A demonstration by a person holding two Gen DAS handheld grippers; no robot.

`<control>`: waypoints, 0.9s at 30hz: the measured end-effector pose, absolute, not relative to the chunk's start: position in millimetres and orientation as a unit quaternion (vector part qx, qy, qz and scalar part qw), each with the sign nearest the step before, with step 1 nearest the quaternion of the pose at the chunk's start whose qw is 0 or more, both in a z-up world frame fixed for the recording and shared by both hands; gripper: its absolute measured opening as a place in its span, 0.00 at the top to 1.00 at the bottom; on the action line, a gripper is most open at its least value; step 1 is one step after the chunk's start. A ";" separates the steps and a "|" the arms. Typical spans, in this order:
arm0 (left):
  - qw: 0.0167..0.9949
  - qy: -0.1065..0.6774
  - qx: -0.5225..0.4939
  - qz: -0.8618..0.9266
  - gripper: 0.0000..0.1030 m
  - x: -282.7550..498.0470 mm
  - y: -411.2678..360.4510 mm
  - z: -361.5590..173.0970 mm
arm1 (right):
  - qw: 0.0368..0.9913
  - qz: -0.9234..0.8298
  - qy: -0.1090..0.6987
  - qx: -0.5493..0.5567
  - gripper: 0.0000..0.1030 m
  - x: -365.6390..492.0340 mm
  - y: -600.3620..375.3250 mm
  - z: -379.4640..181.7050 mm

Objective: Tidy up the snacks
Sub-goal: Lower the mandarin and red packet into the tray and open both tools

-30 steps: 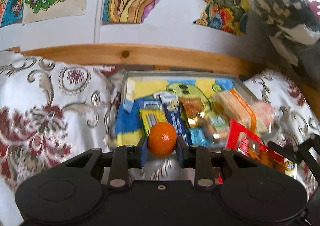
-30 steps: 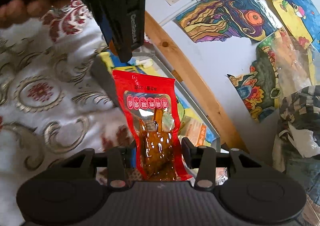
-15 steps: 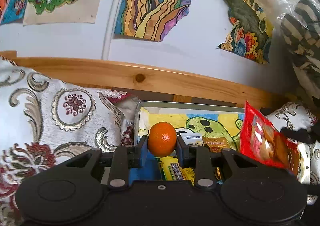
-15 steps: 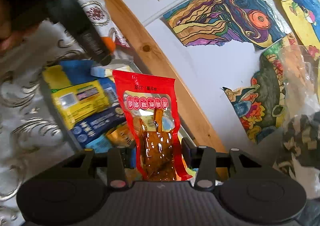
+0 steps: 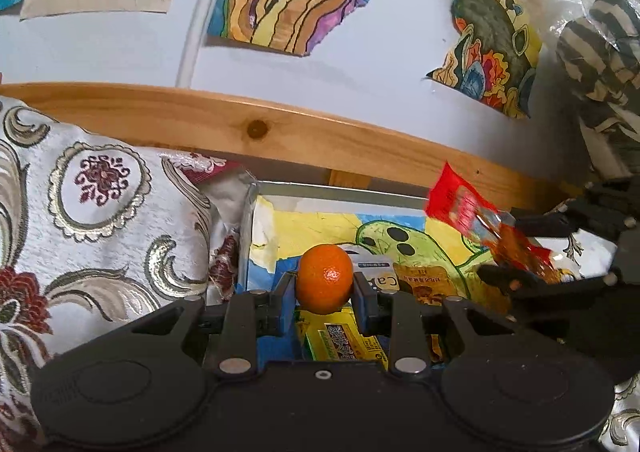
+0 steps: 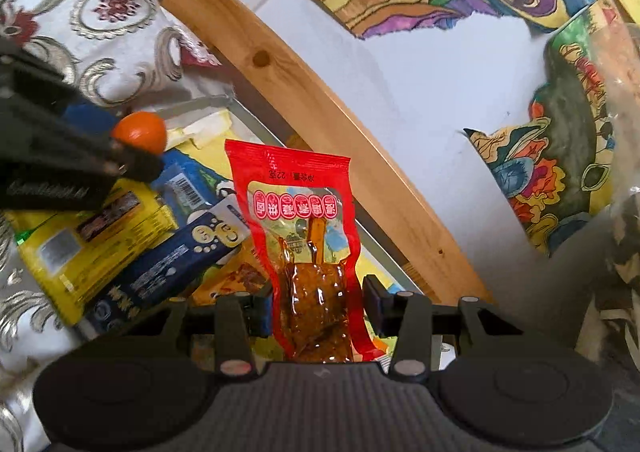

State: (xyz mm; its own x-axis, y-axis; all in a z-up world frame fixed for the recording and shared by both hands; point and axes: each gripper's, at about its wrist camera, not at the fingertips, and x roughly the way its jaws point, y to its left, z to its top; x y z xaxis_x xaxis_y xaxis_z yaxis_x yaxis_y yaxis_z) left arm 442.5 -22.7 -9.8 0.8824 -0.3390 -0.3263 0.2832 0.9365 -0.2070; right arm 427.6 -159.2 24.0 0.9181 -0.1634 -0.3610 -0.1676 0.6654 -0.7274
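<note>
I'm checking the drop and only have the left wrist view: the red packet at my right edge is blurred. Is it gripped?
Observer: Yes, the right gripper is shut on the red packet, clamping its lower part.
Operator: What's in it?
Observer: A brown glazed snack behind a clear window.
Operator: What lies beneath my orange?
Observer: The orange in your left gripper hangs above a yellow packet and a dark blue packet in the tray.

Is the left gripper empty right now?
No, the left gripper is clamped on an orange between its fingers.
</note>
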 end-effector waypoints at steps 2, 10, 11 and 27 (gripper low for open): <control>0.966 0.184 -0.078 -0.162 0.70 444.6 -23.4 -11.0 | 0.889 -0.003 0.207 -0.408 0.54 435.3 -158.5 23.7; 0.963 0.191 -0.093 -0.164 0.70 455.9 -20.3 -17.0 | 0.890 -0.014 0.224 -0.396 0.54 453.9 -155.2 27.5; 0.963 0.192 -0.094 -0.166 0.70 456.9 -20.1 -17.6 | 0.890 -0.014 0.227 -0.394 0.54 456.0 -154.8 27.2; 0.958 0.207 -0.100 -0.171 0.69 469.9 -19.7 -26.5 | 0.898 0.000 0.286 -0.335 0.53 498.3 -154.6 23.1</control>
